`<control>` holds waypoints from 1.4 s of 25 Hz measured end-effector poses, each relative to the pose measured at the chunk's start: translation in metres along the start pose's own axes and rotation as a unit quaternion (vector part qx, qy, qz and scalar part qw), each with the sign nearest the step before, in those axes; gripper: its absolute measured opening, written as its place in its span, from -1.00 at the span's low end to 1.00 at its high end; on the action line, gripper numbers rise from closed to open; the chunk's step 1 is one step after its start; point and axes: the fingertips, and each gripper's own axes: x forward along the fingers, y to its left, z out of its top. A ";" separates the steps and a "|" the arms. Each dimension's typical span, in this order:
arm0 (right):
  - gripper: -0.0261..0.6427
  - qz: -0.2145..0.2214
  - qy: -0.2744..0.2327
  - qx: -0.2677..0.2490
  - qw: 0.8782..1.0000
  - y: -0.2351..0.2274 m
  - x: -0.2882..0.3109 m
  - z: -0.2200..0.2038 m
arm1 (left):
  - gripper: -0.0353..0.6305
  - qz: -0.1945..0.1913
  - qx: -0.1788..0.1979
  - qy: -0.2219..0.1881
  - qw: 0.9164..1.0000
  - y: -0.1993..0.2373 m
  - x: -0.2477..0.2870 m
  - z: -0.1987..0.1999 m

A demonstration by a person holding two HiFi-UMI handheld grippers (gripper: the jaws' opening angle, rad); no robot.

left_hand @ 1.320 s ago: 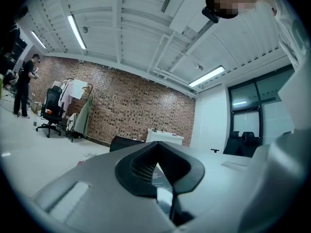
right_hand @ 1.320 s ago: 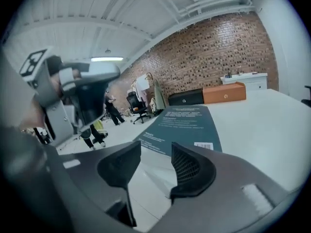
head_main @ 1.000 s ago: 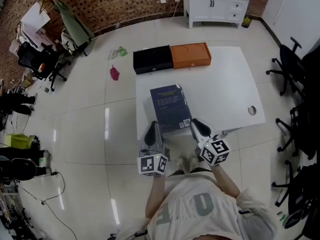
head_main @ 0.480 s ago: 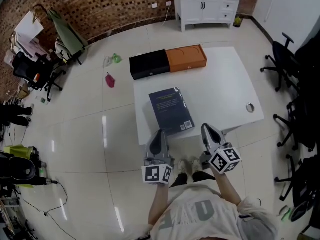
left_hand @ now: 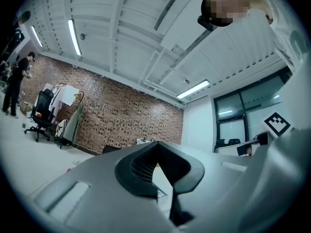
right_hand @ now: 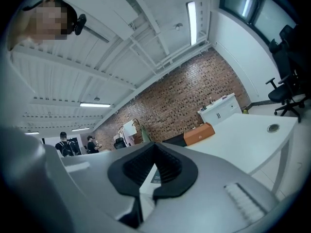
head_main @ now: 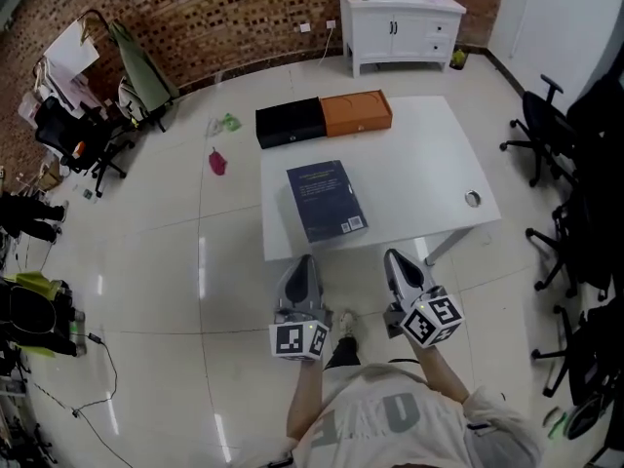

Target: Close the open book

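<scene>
Nearest the person, the left tool [head_main: 303, 264] and the right tool [head_main: 396, 259] hang over the floor [head_main: 175, 261] just short of the desk [head_main: 419, 164]. Each has its jaws pressed together on nothing and touches no object. Beyond them the book [head_main: 327, 200] lies flat and shut, cover up, inside the desk's near edge and towards its left side.

The closing step appears complete. The next move probably calls only for keeping both tools clear of the book.

The desk's right half is bare apart from a grommet hole [head_main: 473, 199]. At the far edge a black box [head_main: 290, 122] and an orange box [head_main: 356, 112] sit end to end, well apart from the book. Open floor surrounds the desk, office chairs [head_main: 541, 130] stand to the right, and a cabinet [head_main: 398, 22] stands farthest off.
</scene>
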 end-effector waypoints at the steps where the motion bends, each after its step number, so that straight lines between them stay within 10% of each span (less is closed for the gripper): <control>1: -0.91 0.004 -0.010 -0.005 1.000 0.005 -0.017 0.002 | -0.84 -0.001 0.002 -0.002 1.000 -0.011 -0.012 -0.001; 16: -0.91 0.011 -0.057 0.035 0.998 0.042 -0.343 -0.023 | -0.84 -0.006 -0.013 -0.006 1.000 -0.239 -0.262 -0.015; 35: -0.91 0.000 -0.046 -0.034 0.998 0.104 -0.414 -0.028 | -0.84 -0.036 0.025 -0.020 0.999 -0.293 -0.331 0.025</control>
